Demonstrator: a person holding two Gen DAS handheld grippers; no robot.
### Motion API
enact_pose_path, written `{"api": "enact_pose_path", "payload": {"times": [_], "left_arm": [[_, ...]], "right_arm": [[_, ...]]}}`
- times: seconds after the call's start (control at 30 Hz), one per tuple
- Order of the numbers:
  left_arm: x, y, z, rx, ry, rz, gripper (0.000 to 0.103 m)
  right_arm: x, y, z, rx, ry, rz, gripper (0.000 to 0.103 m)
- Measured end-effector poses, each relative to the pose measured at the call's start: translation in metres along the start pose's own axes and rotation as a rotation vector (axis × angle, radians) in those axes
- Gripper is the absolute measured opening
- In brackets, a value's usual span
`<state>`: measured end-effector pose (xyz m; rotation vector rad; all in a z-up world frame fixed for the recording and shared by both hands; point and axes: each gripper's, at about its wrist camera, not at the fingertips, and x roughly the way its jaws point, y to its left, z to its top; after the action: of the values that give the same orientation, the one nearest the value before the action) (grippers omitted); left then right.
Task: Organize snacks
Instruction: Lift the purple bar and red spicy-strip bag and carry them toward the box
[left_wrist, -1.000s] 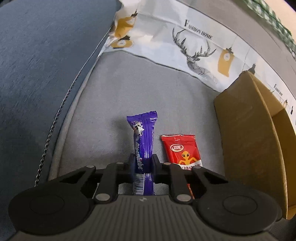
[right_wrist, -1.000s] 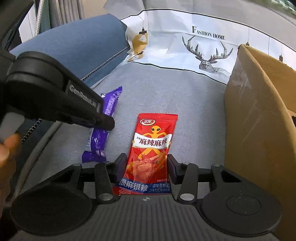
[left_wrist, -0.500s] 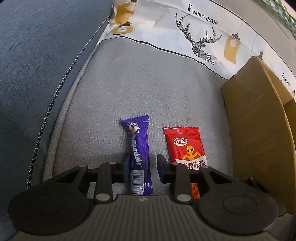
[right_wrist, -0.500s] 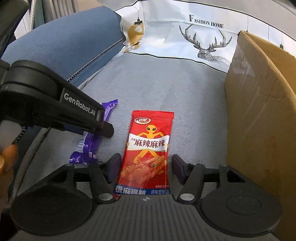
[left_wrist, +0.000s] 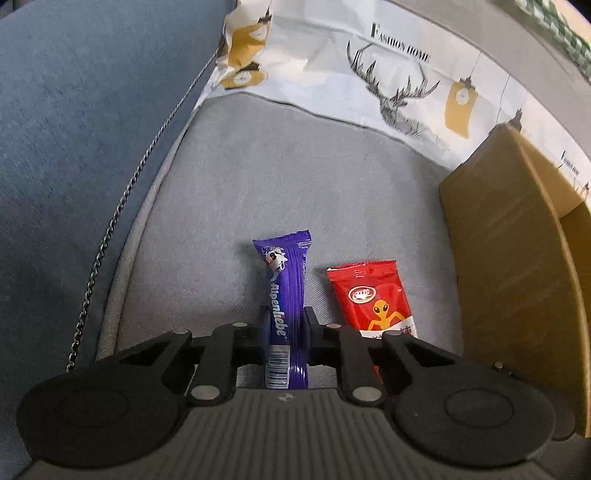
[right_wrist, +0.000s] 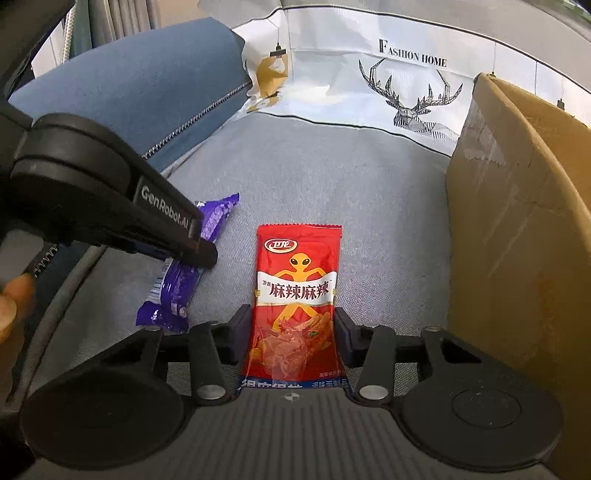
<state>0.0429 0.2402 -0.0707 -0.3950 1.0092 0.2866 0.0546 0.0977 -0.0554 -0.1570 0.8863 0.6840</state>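
Observation:
A purple Alpenliebe candy bar lies on the grey sofa seat, and my left gripper is shut on its near half. The bar also shows in the right wrist view, under the left gripper's finger. A red spicy snack packet lies beside it on the right, also visible in the left wrist view. My right gripper straddles the packet's lower half with its jaws close against both edges. I cannot tell whether they press on it.
An open cardboard box stands on the seat at the right, close to the red packet, and shows in the left wrist view. A blue cushion with a chain trim lies on the left. A white deer-print cloth covers the sofa back.
My left gripper opened half a second ago and has closed again on the purple bar. My right gripper's jaws have narrowed onto the red packet's edges.

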Motion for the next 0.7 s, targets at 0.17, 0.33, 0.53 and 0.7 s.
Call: {"api": "enact_pose_path", "payload": {"times": [0.17,0.33,0.53,0.7], "left_arm": [[-0.018,-0.007,0.001,0.002,-0.049,-0.012,0.018],[-0.040,-0.011,0.002,-0.009,-0.109,-0.027,0.018],[-0.061,-0.019,0.003,-0.001,-0.151,-0.039,0.018],[-0.076,-0.028,0.003,0.019,-0.184,-0.047,0.018]], "right_arm": [[-0.018,0.000,-0.001,0.009,-0.071,0.012,0.047],[-0.041,0.001,0.002,-0.009,-0.130,0.013,0.047],[-0.070,-0.001,0.006,-0.023,-0.194,0.011,0.047],[-0.088,-0.002,0.010,-0.041,-0.242,0.005,0.047]]}}
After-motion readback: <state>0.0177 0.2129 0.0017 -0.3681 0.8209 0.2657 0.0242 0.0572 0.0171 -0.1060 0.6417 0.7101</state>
